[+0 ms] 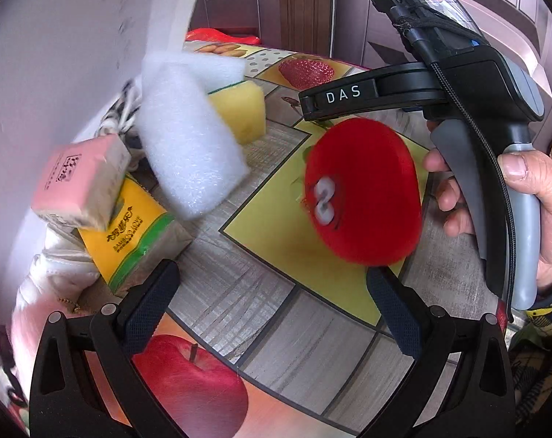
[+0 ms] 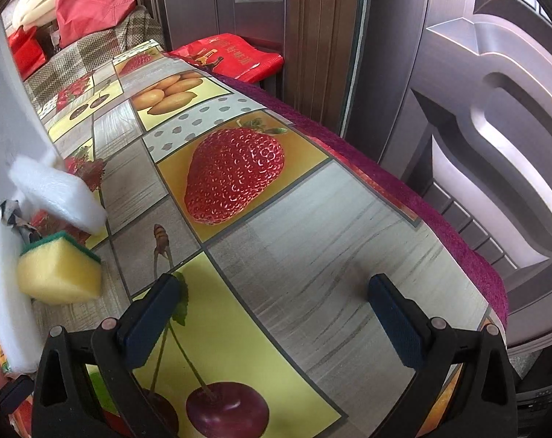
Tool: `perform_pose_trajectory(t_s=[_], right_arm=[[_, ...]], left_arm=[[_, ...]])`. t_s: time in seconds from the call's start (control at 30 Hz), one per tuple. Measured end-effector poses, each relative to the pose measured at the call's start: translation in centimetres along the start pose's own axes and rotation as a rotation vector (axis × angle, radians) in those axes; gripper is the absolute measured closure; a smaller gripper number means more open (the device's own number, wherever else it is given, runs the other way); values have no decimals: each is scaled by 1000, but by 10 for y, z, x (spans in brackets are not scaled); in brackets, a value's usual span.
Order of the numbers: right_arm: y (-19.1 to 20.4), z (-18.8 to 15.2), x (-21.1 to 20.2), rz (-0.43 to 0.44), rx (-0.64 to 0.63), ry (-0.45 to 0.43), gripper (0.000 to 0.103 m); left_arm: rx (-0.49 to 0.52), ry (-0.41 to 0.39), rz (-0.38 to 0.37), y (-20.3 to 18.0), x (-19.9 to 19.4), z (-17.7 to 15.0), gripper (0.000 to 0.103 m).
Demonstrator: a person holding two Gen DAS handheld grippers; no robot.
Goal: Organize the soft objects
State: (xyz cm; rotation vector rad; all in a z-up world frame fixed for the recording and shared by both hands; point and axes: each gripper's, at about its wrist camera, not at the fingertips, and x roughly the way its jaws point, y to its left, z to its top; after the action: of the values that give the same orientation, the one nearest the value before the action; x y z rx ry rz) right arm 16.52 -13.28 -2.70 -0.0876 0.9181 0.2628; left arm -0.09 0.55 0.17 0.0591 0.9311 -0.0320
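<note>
Left claw (image 1: 272,303): fingers spread wide, nothing between them, hovering above the fruit-patterned counter (image 1: 239,284). Right claw (image 2: 276,314): likewise spread and empty. A red round plush toy with white eyes (image 1: 363,193), motion-blurred, sits just below the right tool's finger; contact cannot be determined. White foam blocks (image 1: 188,146), yellow sponge with green pad (image 1: 244,109), pink tissue pack (image 1: 80,182) and yellow tissue pack (image 1: 133,233) cluster by the wall.

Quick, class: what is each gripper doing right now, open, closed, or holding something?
Left gripper: jaws open, holding nothing; the red plush toy sits beyond them.
Right gripper: jaws open, empty.
</note>
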Motion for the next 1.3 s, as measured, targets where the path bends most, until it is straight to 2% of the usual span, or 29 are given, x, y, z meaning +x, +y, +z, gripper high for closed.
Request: perform_pose_trajectory(t_s=[1.3], right_arm=[[5,0,1,10,-12,0,0]], left_arm=[[0,-1,0,-3,-2,-2,1]])
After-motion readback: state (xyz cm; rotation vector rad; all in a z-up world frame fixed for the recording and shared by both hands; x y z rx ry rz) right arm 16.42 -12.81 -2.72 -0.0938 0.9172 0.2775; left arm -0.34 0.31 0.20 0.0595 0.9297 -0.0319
